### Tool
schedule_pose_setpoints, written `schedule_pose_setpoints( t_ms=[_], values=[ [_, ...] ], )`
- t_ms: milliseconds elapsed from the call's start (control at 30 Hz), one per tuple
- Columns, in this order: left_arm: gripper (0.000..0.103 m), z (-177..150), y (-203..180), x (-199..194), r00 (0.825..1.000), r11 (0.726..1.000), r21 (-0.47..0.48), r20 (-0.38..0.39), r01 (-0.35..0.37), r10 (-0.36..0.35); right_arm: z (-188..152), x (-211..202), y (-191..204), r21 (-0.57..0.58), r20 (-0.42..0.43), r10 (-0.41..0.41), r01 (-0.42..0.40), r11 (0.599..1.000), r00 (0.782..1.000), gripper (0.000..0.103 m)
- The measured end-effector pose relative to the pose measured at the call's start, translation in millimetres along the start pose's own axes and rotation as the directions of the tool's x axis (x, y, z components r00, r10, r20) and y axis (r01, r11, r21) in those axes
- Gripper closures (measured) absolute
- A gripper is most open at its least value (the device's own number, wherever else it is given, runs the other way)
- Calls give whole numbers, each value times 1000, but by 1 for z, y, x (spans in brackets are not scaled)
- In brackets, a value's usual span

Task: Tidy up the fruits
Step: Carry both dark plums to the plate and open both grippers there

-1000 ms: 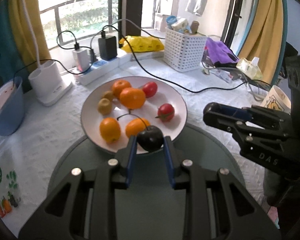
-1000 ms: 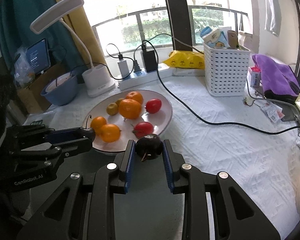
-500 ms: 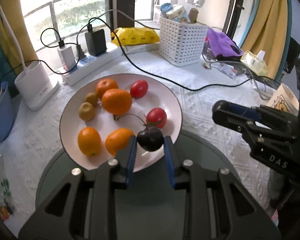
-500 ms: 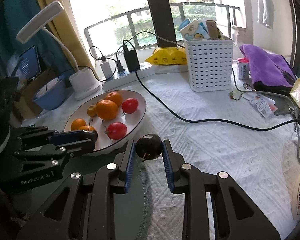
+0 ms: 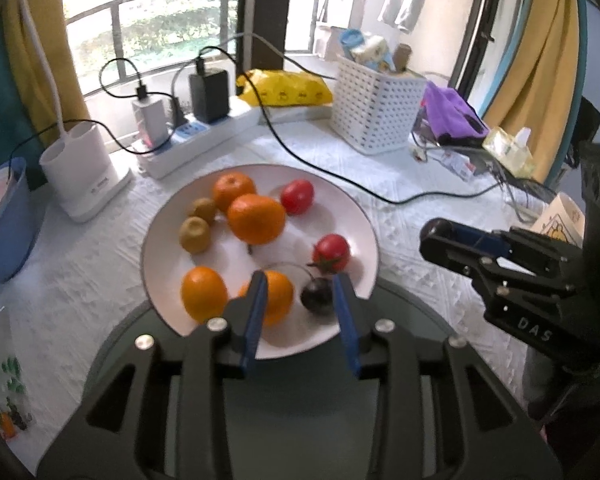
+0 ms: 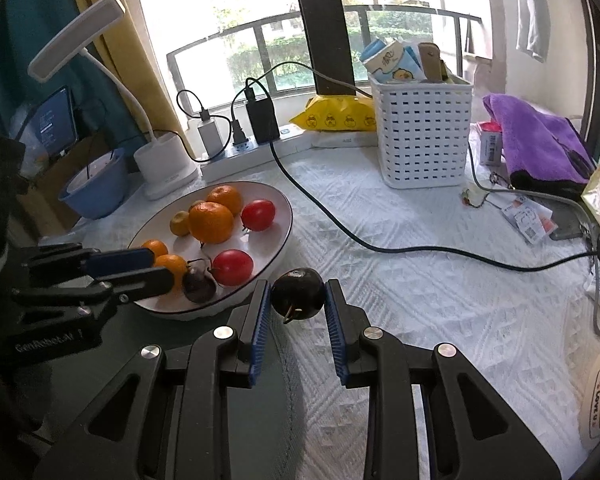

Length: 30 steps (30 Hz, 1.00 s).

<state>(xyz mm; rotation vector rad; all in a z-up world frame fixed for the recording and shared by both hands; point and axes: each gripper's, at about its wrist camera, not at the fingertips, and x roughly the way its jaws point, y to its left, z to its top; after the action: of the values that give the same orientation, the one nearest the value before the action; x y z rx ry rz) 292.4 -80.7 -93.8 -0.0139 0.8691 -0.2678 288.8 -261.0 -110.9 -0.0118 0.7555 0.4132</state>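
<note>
On the plate [image 5: 364, 216], dark plum [image 5: 317, 300] lies between the opening left gripper [image 5: 300, 292].

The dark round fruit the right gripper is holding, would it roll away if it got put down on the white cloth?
Probably a little. The dark fruit looks round and smooth, so it could roll, though the bumpy white cloth may slow it. It looks small and likely light. The right gripper pinches it at two small spots, so it might slip.
</note>
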Motion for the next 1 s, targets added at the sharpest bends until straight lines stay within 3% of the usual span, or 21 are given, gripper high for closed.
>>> schedule_pose_setpoints(
  t_ms=[233,700,1000],
  values=[
    [65,4,28,-6,999,999,-35,42,-11,13,12,15,12,-31,-9,-1,1,1000,1000,74],
    [61,6,84,5,996,989,-135,56,-66,75,38,59,34,-71,-39,3,-6,997,999,74],
    [61,7,96,7,993,984,-155,65,-87,98,42,76,39,-81,-63,-6,1,997,998,74]
  ],
)
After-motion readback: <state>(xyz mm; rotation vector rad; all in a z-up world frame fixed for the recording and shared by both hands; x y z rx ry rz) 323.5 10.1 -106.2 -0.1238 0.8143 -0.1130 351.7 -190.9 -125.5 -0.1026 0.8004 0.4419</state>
